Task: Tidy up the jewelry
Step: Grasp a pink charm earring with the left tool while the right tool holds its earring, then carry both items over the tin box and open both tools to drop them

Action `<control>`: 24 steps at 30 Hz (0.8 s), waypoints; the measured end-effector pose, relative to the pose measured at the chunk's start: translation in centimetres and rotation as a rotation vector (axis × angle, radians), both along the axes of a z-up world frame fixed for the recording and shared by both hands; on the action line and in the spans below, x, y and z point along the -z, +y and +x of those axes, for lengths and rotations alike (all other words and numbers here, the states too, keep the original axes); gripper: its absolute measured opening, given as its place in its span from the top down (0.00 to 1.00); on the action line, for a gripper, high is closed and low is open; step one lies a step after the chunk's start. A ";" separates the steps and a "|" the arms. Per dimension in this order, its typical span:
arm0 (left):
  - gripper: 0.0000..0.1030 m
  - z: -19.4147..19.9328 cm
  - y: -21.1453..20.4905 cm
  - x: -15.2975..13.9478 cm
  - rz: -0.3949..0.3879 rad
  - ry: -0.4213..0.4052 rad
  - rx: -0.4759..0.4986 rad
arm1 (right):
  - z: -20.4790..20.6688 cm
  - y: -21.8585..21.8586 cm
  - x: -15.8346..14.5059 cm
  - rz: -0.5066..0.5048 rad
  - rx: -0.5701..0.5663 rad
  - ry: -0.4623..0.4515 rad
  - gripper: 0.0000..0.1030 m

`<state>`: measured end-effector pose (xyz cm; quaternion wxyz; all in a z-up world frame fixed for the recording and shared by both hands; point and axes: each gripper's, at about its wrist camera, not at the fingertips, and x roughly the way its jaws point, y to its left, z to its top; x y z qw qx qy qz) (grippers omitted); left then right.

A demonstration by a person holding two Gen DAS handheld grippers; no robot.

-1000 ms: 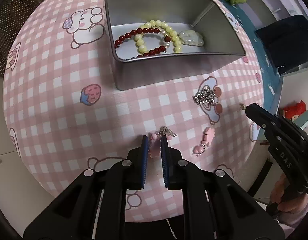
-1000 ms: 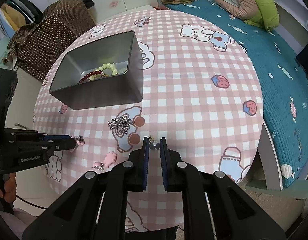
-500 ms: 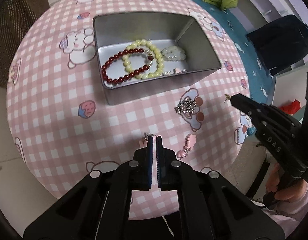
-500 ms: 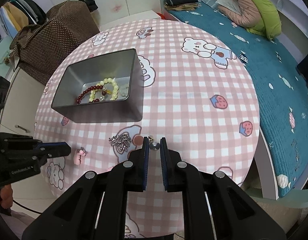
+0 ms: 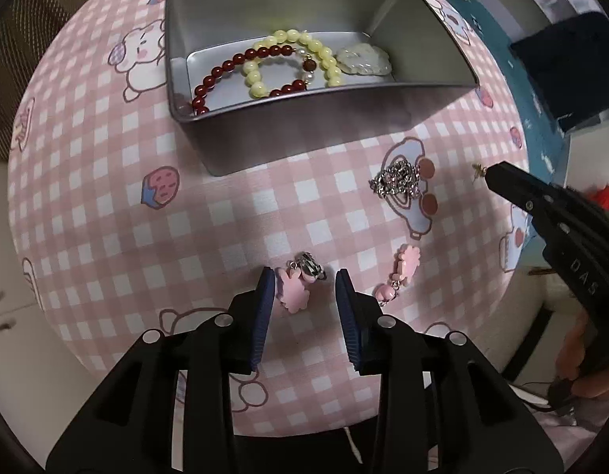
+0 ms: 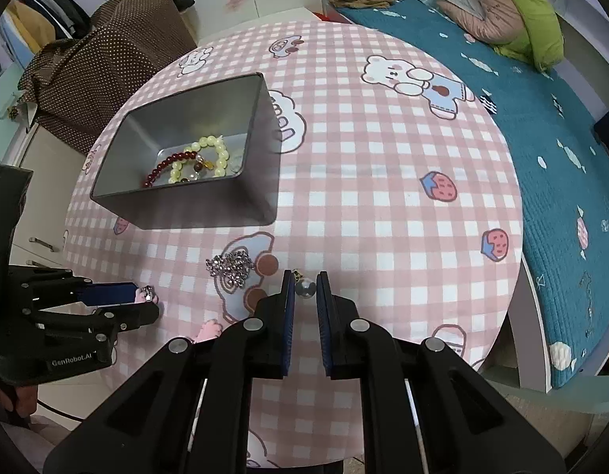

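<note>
while the right gripper (image 6: 305, 288) stays clamped on a small silver bead earring (image 6: 305, 288), the left gripper (image 5: 304, 290), jaws just opening, straddles the unpinched pink flower-shaped clip earring (image 5: 293, 293) on the pink checked tablecloth (image 5: 107, 205), likely regripping before the grey metal tin (image 5: 304, 138).

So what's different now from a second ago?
The left gripper had pinched shut at the pink earring; its jaws have just been opening, and the earring lies loose between them on the tablecloth. The right gripper stays shut on a small silver bead earring. The metal tin, silver chain and second pink earring haven't moved.
</note>
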<state>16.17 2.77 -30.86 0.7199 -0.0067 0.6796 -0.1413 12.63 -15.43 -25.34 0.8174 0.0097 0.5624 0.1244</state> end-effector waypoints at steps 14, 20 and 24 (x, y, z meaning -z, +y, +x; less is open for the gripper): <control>1.00 -0.5 0.9 -1.7 -0.040 -0.042 -0.025 | 0.1 -0.3 -0.5 0.010 -0.008 -0.022 0.90; 0.99 -0.4 1.1 -2.1 -0.048 -0.031 -0.034 | 0.5 -0.5 -1.5 0.007 -0.017 -0.048 0.90; 0.99 -0.4 1.2 -2.2 -0.059 -0.028 -0.042 | 0.5 -0.8 -1.5 0.007 -0.015 -0.046 0.90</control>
